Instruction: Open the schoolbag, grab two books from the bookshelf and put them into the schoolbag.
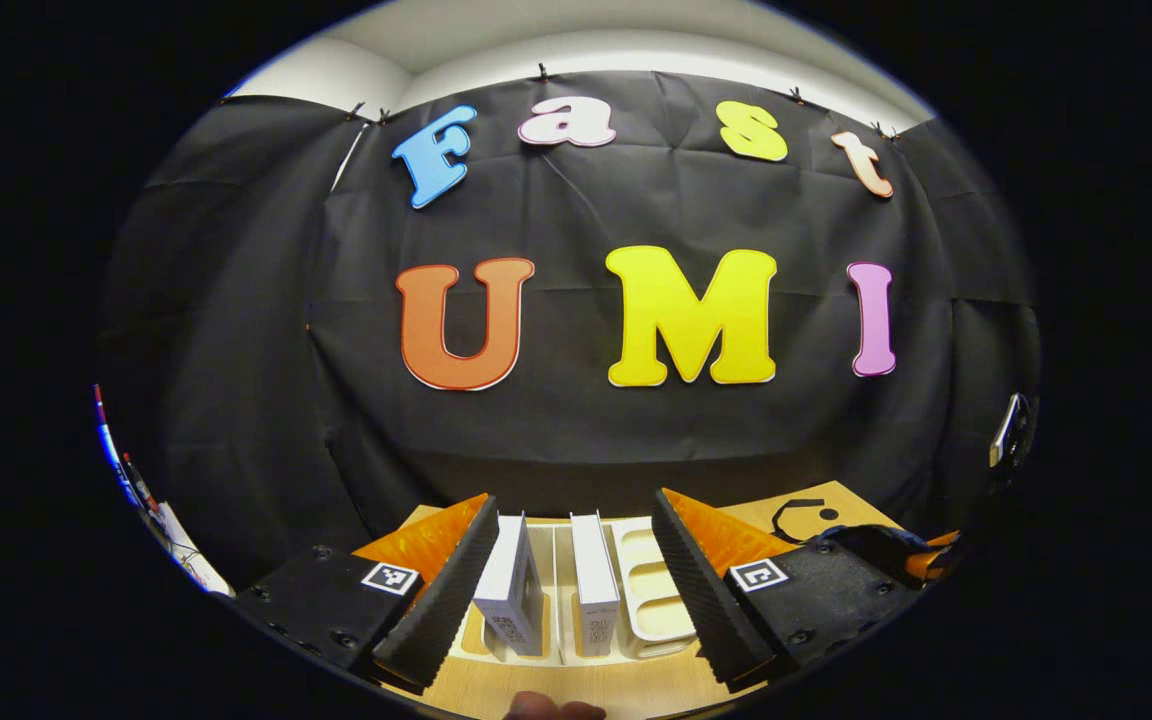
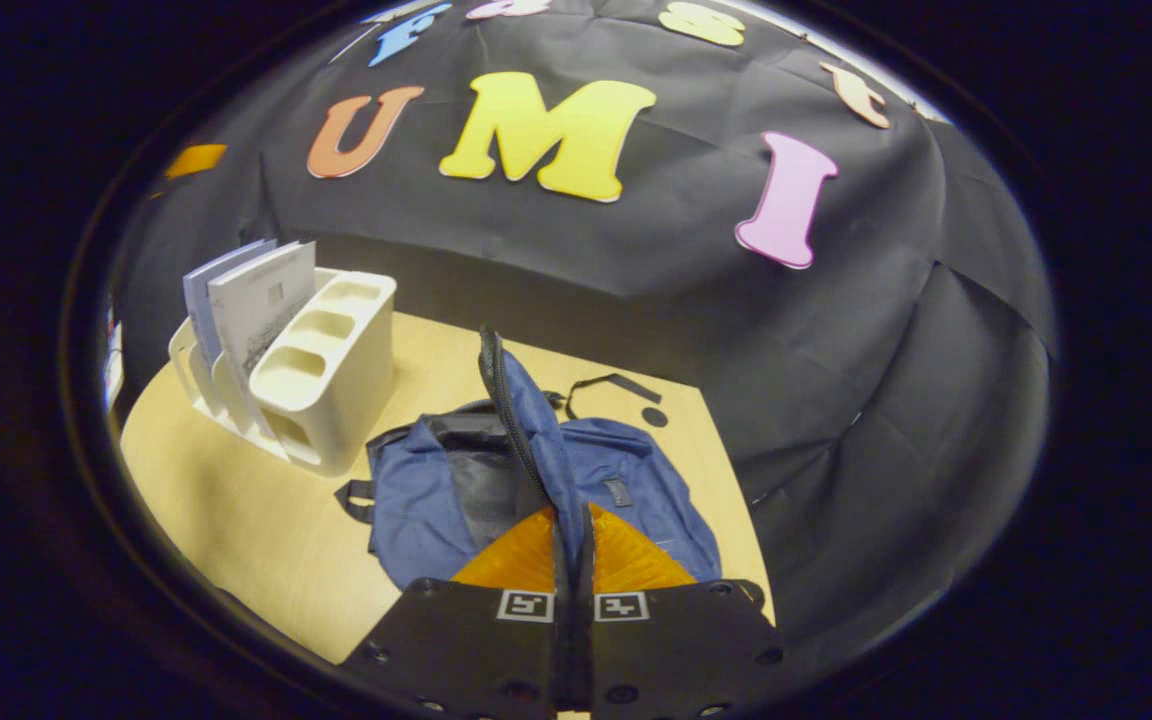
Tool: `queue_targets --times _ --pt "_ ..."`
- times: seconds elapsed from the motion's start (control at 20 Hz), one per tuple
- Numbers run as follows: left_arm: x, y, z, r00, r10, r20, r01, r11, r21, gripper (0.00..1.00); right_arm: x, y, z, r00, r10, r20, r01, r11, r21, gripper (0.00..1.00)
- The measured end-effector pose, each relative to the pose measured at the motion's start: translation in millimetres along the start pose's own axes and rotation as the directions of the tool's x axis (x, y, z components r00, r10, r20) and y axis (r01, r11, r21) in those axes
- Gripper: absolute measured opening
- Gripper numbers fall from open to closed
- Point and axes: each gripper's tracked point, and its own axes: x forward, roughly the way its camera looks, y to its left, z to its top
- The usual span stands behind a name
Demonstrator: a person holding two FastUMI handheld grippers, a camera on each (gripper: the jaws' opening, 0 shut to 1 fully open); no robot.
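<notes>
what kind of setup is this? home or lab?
Likely a staged recording booth, not a home: black cloth wall draped behind a bare wooden table, with only a white bookshelf and blue schoolbag as props.

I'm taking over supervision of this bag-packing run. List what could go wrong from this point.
1. The left gripper is open around both books; closing may catch both or tip one.
2. The right gripper is pinching the schoolbag flap upright; if it slips, the flap could fall over the opening.
3. The light bookshelf may shift when a book is pulled.
</notes>
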Motion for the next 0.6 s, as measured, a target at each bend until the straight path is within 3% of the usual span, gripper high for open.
queue_targets --times 0.2,0.35,0.45,0.6 --pt "30 -10 -2 0.995 -0.027 -0.101 0.024 0.999 -0.028 0.97 13 -51 13 1.0 -0.006 -0.005 0.006 1.0 0.029 0.0" --pt "51 -21 -19 0.973 -0.057 -0.224 0.052 0.998 -0.026 0.97 24 -85 16 1.0 -0.006 -0.018 0.007 0.998 0.062 0.0" --pt "63 -32 -31 0.941 -0.104 -0.323 0.096 0.995 -0.04 0.96 31 -103 14 1.0 -0.004 -0.03 0.006 0.997 0.075 0.0" --pt "72 -36 -56 0.857 -0.154 -0.492 0.131 0.988 -0.082 0.97 39 -121 11 0.999 0.01 -0.049 -0.005 0.994 0.109 0.0"
